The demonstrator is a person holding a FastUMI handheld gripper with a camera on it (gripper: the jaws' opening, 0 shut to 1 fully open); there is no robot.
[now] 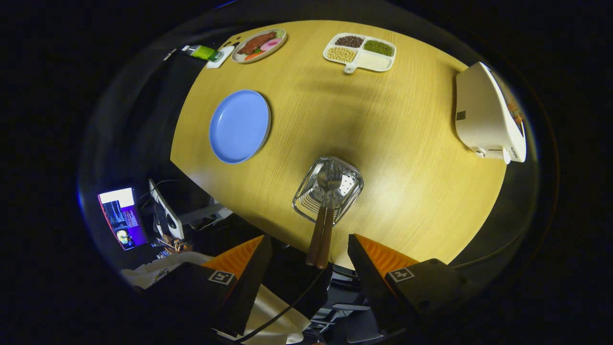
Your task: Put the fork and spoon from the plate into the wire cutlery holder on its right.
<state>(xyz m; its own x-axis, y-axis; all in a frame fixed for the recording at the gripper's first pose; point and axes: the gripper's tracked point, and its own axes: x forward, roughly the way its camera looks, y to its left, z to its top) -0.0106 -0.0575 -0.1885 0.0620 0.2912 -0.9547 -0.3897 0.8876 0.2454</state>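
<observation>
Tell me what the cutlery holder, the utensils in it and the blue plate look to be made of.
Wire cutlery holder: bright metal wire with a perforated sheet base, probably stainless; it glints.
Fork and spoon: shiny metal heads, brown handles that look like wood, though plastic is possible.
Blue plate: matte, even colour, likely plastic or glazed ceramic; can't tell which.
The hand-held gripper is open, its fingers either side of the handles.
</observation>
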